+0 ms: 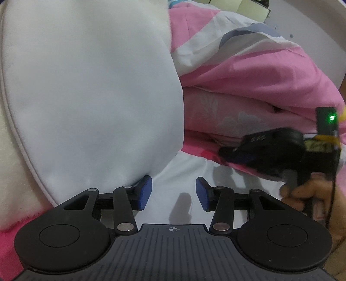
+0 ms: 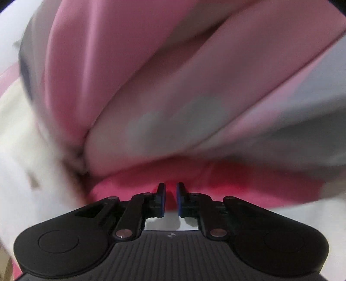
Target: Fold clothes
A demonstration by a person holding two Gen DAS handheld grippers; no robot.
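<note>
A big white garment [image 1: 97, 97] with a piped edge and a fluffy cream lining [image 1: 13, 173] fills the left of the left wrist view. My left gripper [image 1: 174, 193] stands open over white cloth [image 1: 186, 170], nothing between its blue pads; the left pad [image 1: 144, 192] sits against the garment's lower edge. At the right of that view a hand [image 1: 311, 194] holds my right gripper [image 1: 227, 153] low over the bedding. The right wrist view is blurred: my right gripper [image 2: 170, 198] shows a narrow gap with nothing in it, over pink fabric [image 2: 138, 188]. Cream cloth [image 2: 26, 151] lies to its left.
A bunched pink, white and grey quilt [image 1: 248, 75] rises behind both grippers and fills the right wrist view as the quilt [image 2: 173, 86]. Beyond it stand a pale wall [image 1: 313, 26] and some boxes [image 1: 250, 10].
</note>
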